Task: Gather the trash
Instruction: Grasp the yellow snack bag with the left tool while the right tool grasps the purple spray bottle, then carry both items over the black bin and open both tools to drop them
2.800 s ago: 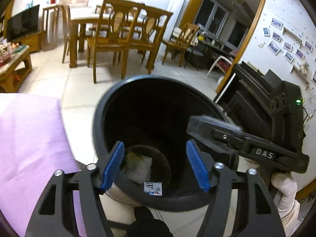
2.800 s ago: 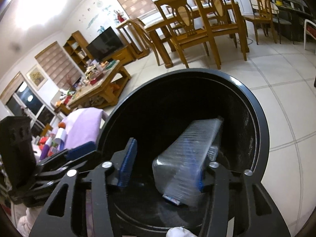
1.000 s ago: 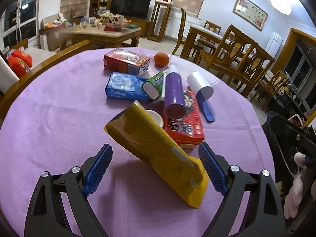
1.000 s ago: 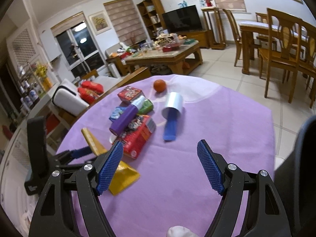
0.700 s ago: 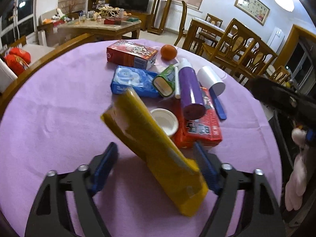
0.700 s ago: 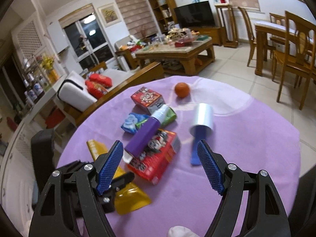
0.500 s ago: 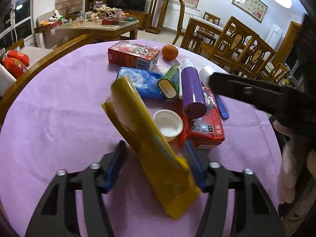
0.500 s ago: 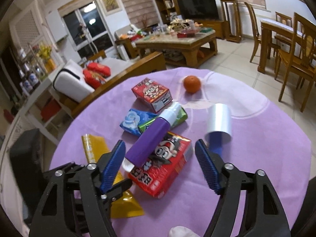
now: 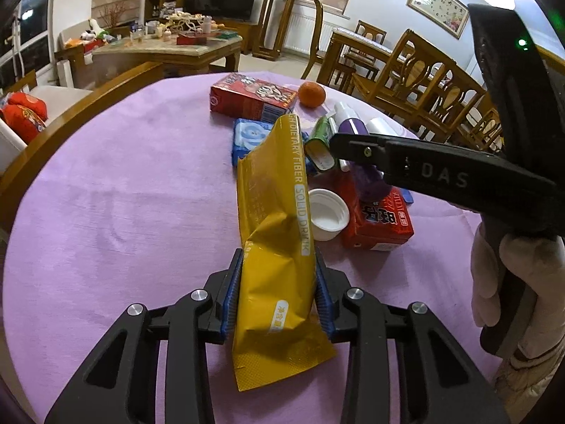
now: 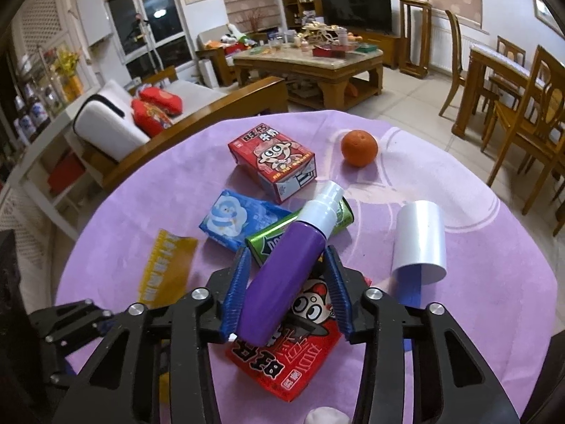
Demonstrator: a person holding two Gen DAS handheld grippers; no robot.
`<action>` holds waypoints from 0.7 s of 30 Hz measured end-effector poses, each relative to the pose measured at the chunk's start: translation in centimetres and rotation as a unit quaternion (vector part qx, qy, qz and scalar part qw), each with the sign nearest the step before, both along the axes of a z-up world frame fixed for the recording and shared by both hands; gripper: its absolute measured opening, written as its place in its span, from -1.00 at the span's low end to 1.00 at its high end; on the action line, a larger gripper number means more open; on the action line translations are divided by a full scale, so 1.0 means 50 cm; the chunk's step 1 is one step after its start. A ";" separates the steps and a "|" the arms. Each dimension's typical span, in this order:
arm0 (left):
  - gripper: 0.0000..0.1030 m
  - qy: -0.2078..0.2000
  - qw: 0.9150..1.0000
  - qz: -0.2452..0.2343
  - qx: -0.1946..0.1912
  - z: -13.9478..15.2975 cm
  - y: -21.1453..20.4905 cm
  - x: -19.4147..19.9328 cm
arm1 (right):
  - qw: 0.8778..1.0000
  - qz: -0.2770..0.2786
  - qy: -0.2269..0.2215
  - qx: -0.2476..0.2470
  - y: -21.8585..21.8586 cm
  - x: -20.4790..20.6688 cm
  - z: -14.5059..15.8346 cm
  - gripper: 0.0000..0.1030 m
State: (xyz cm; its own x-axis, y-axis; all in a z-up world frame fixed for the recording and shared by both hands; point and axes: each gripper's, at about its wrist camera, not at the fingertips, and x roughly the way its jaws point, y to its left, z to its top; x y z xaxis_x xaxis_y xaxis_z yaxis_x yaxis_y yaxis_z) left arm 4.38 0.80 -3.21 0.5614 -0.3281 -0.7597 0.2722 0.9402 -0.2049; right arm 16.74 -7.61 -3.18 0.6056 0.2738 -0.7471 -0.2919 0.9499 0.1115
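Observation:
My left gripper (image 9: 279, 295) is shut on a yellow drink-powder pouch (image 9: 279, 233) that stands on the purple tablecloth (image 9: 116, 212). My right gripper (image 10: 287, 291) has its blue pads against both sides of a purple spray bottle (image 10: 287, 268) with a white cap, which lies across a red carton (image 10: 293, 349) and a green can (image 10: 275, 236). The right gripper's body (image 9: 441, 176) crosses the left wrist view above that pile. The pouch also shows in the right wrist view (image 10: 166, 265).
On the table are a second red carton (image 10: 273, 162), a blue tissue pack (image 10: 233, 219), an orange (image 10: 359, 148), a white lint roller (image 10: 420, 243) with a blue handle, and a white cup (image 9: 326, 213). A wooden sofa, coffee table and dining chairs stand beyond.
Both grippers left the black trash bin and came to the table. The left closed on the yellow pouch and tipped it upright. The right moved in and closed around the purple bottle.

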 end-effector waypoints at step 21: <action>-0.30 -0.116 0.993 -0.003 0.024 0.113 -0.034 -0.082 | 0.997 -0.007 -0.038 0.066 -0.082 -0.100 0.040 -0.51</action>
State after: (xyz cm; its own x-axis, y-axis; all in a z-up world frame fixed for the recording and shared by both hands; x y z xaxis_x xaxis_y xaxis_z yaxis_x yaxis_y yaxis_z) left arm 0.29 -0.92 2.44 0.7213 -0.2992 -0.6247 0.3128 0.9454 -0.0916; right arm 11.73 -11.73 -1.20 0.6634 0.3582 -0.6569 -0.2919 0.9323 0.2136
